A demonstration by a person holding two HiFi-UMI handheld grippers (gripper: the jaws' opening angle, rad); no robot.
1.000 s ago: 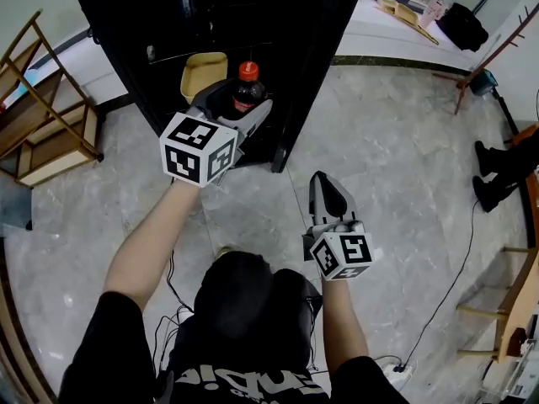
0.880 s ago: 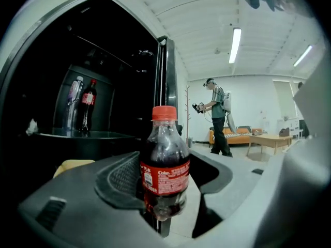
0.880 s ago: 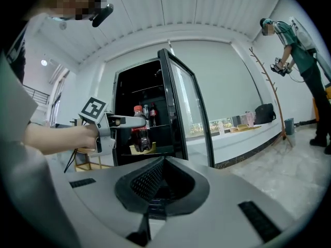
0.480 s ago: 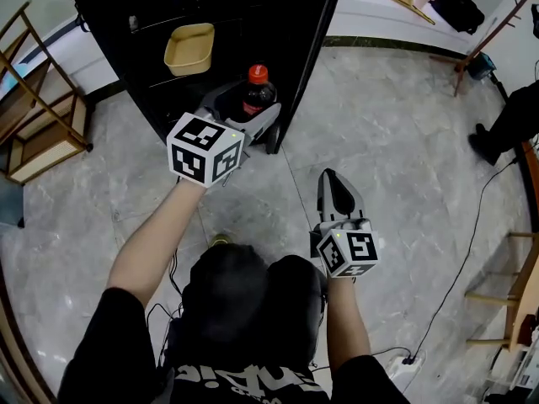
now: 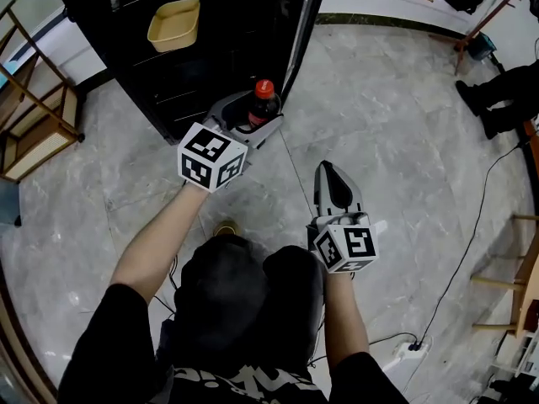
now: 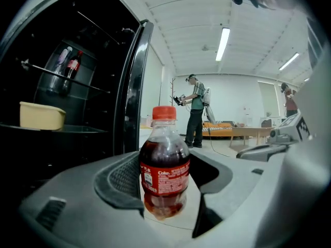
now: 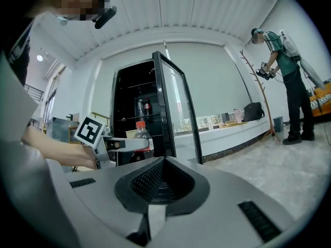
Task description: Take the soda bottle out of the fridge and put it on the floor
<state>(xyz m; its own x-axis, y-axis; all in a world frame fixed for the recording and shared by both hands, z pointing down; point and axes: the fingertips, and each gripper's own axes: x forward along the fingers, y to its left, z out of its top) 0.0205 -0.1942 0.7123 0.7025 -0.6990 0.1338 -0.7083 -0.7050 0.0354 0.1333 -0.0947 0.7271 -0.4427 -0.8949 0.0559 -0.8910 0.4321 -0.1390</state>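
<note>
**Head view.**
- Left hand-held gripper (image 5: 255, 123): pinching the soda bottle (image 5: 263, 105) by its body. The bottle is upright with its red cap on top, clear of the shelves and just outside the fridge (image 5: 227, 49), by the edge of the open door, over the marble floor (image 5: 396, 124).
- Right hand-held gripper (image 5: 331, 179): jaws pressed together with nothing between them, well apart from the bottle.
- Yellow tub (image 5: 174, 25): on a fridge shelf.
- Wooden rack (image 5: 38, 116): left of the fridge.

**Left gripper view.**
- Soda bottle (image 6: 164, 164): dark drink and red label, with a ribbed pad against each side.
- Yellow tub (image 6: 41, 115): on a shelf to the left.
- Further bottles (image 6: 71, 66): on a higher shelf.
- Person (image 6: 195, 110): standing far off in the room.

**Right gripper view.**
- Right hand-held gripper (image 7: 161, 182): jaws closed on each other, empty.
- Left hand-held gripper (image 7: 126, 144): holds the soda bottle (image 7: 142, 134) in front of the open fridge (image 7: 135, 97).
- Second person (image 7: 287, 81): standing at the right.
</note>
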